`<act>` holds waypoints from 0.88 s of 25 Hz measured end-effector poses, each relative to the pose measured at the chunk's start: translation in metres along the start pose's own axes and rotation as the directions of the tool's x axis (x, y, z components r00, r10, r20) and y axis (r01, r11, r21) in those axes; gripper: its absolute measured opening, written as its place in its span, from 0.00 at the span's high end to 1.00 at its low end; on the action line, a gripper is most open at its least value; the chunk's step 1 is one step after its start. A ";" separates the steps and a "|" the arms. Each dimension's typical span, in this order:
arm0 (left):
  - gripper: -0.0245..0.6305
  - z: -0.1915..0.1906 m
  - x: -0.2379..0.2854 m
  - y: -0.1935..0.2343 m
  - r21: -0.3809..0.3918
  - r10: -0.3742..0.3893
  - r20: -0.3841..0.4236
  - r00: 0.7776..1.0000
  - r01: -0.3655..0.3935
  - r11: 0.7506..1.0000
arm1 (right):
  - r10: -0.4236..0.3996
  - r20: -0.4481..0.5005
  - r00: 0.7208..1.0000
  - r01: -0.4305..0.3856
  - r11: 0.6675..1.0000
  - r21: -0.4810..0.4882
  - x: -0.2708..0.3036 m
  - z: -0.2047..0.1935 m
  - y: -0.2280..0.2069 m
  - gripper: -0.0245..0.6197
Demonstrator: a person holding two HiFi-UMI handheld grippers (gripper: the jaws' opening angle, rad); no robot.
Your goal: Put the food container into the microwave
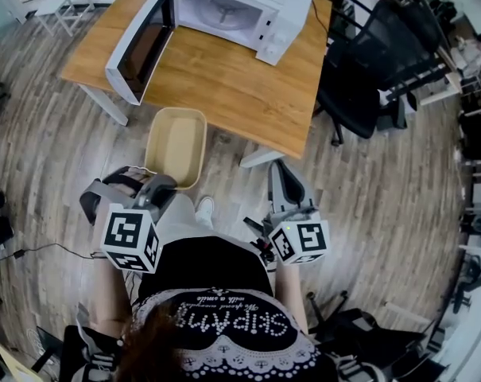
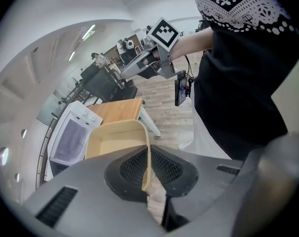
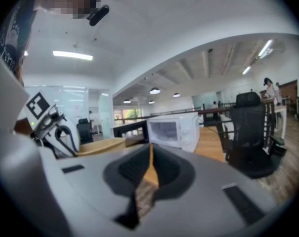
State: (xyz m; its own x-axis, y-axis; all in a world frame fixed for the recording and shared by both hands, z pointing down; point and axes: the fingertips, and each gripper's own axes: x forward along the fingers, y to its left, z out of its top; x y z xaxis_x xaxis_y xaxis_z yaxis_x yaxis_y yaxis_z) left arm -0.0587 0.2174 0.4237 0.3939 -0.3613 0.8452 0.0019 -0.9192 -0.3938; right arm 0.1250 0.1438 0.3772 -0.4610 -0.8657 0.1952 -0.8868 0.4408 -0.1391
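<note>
Left gripper view shows my left hand-held gripper point(image 2: 148, 168) clamped on 1 wall of the food container point(image 1: 176, 143), held over the floor at the near edge of the bench point(image 1: 224, 82). Its long axis points away from me toward the microwave point(image 1: 284, 18), whose door stands open. The container is beige, shallow and empty. My right hand-held gripper point(image 3: 150, 169) is closed on nothing.

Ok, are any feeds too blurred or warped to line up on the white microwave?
Head view: sharp, but fisheye bows the floor planks around the white open-door microwave. Left gripper view: crisp on the beige plastic food container, corners vignetted dark. Right gripper view: near jaws soft, microwave readable, ceiling lights glaring.
</note>
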 end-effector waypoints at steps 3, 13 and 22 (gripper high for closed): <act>0.89 0.003 0.002 0.005 0.006 -0.006 0.004 1.000 0.006 1.000 | -0.017 -0.006 1.000 0.017 1.000 0.010 -0.004 -0.004 -0.008 0.90; 0.89 0.004 0.012 0.024 0.033 -0.006 0.027 1.000 0.005 0.999 | -0.074 -0.010 0.997 0.075 0.997 0.032 -0.005 -0.005 -0.022 0.90; 0.89 -0.017 0.032 0.069 0.027 -0.046 0.045 0.998 0.045 0.999 | -0.063 -0.035 0.997 0.064 0.998 0.026 0.054 0.009 -0.027 0.90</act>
State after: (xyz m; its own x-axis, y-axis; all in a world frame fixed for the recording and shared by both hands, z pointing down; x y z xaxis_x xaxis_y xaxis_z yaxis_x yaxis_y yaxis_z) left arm -0.0621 0.1399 0.4297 0.4344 -0.3108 0.8454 0.0447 -0.9300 -0.3648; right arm 0.1242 0.0829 0.3829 -0.4048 -0.8830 0.2375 -0.9134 0.3780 -0.1511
